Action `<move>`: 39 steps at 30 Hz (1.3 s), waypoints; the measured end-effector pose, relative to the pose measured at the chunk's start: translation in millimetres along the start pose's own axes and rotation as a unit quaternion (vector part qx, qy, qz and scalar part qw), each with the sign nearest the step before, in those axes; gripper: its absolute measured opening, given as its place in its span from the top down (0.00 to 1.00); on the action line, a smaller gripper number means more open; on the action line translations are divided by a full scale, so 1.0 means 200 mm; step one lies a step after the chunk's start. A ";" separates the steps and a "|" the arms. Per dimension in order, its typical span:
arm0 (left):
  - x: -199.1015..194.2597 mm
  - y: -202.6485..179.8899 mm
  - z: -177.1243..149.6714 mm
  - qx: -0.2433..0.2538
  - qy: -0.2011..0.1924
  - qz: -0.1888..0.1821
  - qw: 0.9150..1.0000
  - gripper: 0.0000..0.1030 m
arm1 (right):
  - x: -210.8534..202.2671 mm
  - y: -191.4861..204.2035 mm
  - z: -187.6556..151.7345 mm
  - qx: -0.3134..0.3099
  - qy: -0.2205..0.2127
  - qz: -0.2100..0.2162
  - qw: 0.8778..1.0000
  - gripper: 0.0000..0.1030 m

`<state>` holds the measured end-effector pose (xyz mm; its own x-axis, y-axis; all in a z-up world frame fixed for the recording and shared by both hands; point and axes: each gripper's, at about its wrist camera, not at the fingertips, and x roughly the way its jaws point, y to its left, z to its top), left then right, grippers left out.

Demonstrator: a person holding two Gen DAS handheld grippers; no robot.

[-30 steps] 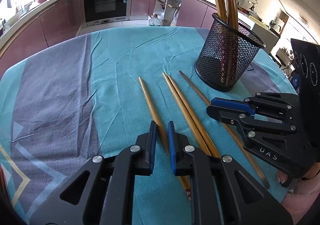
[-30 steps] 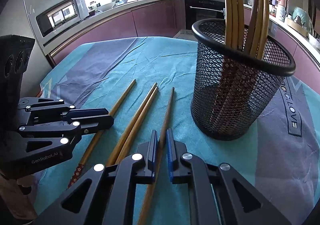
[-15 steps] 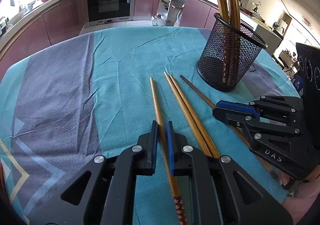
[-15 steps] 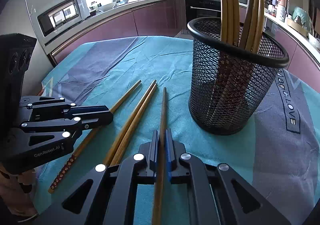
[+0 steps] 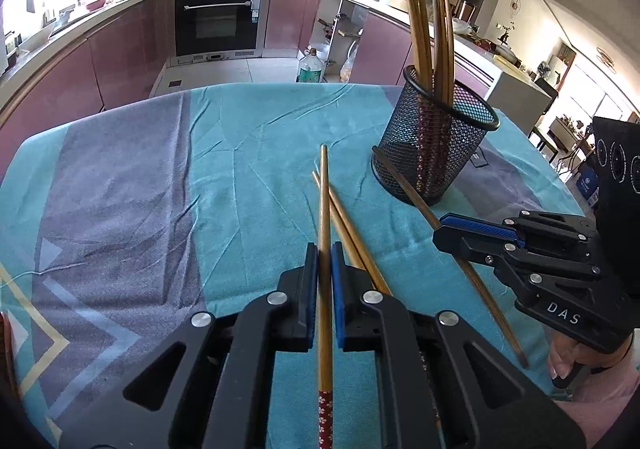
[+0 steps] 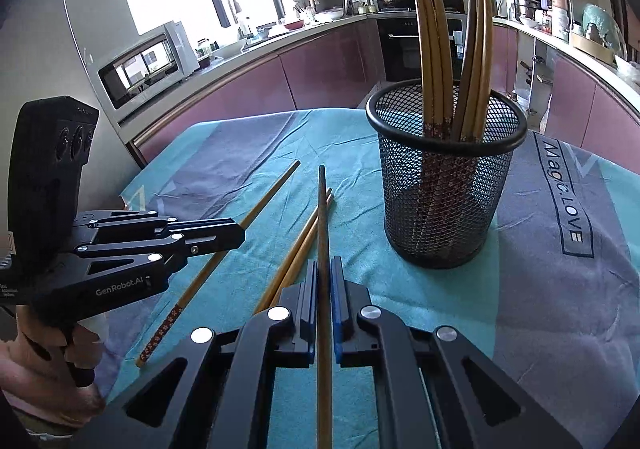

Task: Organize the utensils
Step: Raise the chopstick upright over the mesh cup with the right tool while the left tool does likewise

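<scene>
Both chopsticks lifted, each tool (image 5: 325,249) (image 6: 324,269) clamped on one.

1. The counter (image 5: 132,189) lies bare to the left of the pair of chopsticks (image 5: 344,217), giving wide room there
2. The mesh holder (image 6: 444,185) stands upright at the right; standing chopsticks (image 6: 432,37) fill part of its mouth, with a gap between the two bunches
3. The left tool (image 6: 236,235) and right tool (image 5: 440,235) flank the lying pair, narrowing the middle
</scene>
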<state>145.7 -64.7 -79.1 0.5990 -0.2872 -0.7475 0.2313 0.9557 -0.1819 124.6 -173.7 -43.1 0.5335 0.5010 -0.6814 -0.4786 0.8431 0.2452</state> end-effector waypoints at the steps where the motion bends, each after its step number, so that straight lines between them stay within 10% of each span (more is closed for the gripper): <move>1: -0.02 0.00 0.01 0.000 -0.003 -0.005 1.000 0.93 | -0.01 -0.01 0.00 0.003 -0.003 0.003 1.000 0.95; 39: -0.39 -0.10 0.10 0.014 -0.082 -0.068 0.994 0.93 | -0.35 -0.06 0.09 0.013 -0.102 0.020 0.995 0.95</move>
<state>110.0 -62.1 -4.8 0.6769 -0.4214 -0.6035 0.3372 0.9063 -0.2547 105.7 -215.5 13.5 0.6457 0.5614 -0.5176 -0.4856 0.8250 0.2892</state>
